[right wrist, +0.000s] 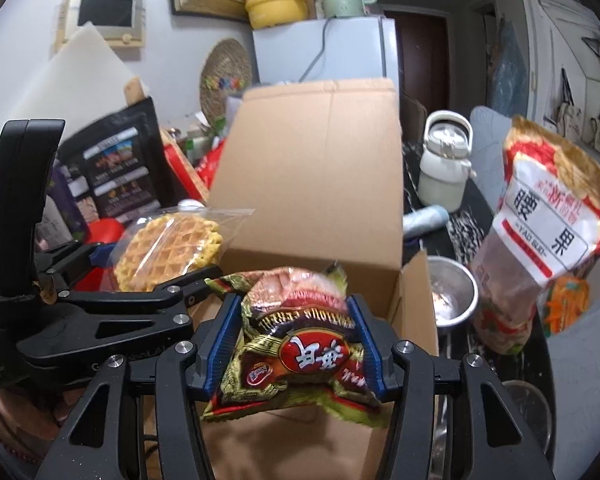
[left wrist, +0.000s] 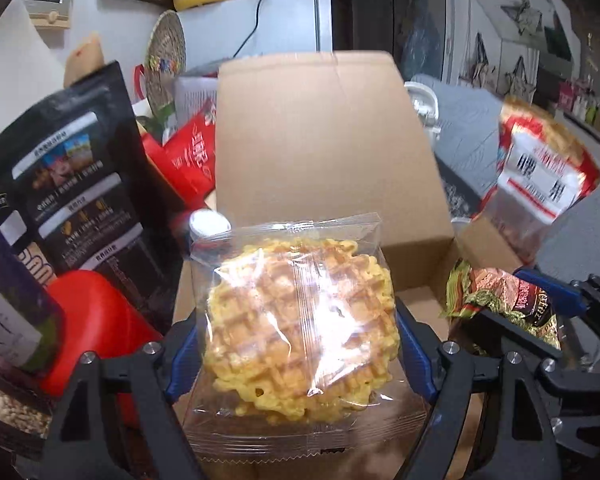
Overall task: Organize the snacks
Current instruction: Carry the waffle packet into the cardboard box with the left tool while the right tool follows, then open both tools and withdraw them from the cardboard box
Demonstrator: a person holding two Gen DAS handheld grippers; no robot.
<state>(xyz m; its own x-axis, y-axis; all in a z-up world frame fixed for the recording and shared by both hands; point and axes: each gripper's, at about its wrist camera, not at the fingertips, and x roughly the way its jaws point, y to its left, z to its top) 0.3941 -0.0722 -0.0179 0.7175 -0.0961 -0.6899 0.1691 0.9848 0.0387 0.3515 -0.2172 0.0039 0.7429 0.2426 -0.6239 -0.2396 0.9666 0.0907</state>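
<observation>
My left gripper [left wrist: 298, 340] is shut on a clear-wrapped yellow waffle [left wrist: 300, 332] and holds it above the open cardboard box [left wrist: 324, 140]. My right gripper [right wrist: 296, 344] is shut on a green and red crinkled snack packet [right wrist: 296, 340], also over the box [right wrist: 316, 168]. In the right wrist view the left gripper [right wrist: 140, 284] and its waffle [right wrist: 168, 248] sit to the left. In the left wrist view the right gripper's packet [left wrist: 504, 300] shows at the right.
A black snack bag [left wrist: 80, 184], red packets [left wrist: 192, 152] and a red lid [left wrist: 96, 320] crowd the left. A tall red and white nut bag [right wrist: 548, 220] stands at the right, beside a steel bowl [right wrist: 452, 292] and a white kettle [right wrist: 444, 164].
</observation>
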